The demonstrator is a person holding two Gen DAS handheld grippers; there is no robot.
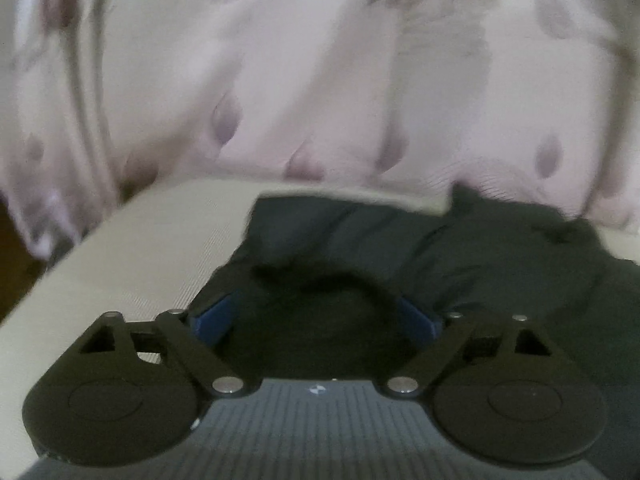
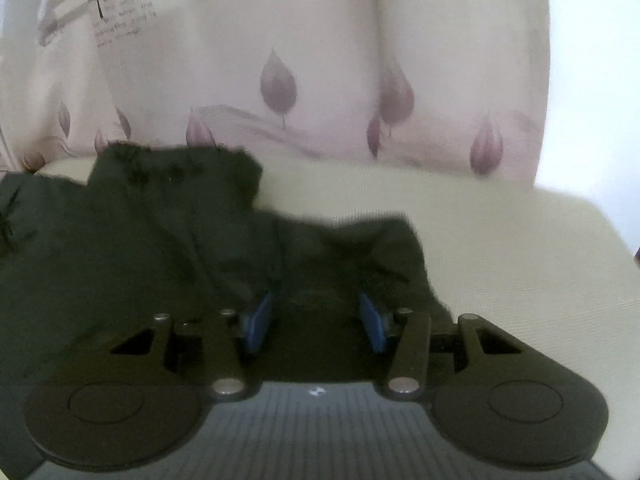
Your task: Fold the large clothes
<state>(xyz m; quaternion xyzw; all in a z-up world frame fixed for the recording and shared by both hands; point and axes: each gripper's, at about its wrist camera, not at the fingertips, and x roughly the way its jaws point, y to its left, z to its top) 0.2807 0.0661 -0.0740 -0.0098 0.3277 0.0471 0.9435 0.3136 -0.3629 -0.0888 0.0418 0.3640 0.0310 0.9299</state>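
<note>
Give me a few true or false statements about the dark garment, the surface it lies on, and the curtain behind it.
1. The dark crumpled garment lies on a cream woven surface. True.
2. The pale curtain behind is printed with purple leaf shapes. True.
3. The garment is bright red. False: it is dark, almost black.
4. The left gripper has orange pads. False: the pads are blue.
5. Dark fabric lies between the fingers of the right gripper. True.

Cream ribbed surface [image 1: 132,248] carries one dark garment [image 1: 460,264], crumpled, spread across it. Garment's far edge lies close to the leaf-print fabric [image 2: 280,80] that borders the surface's far side.
</note>
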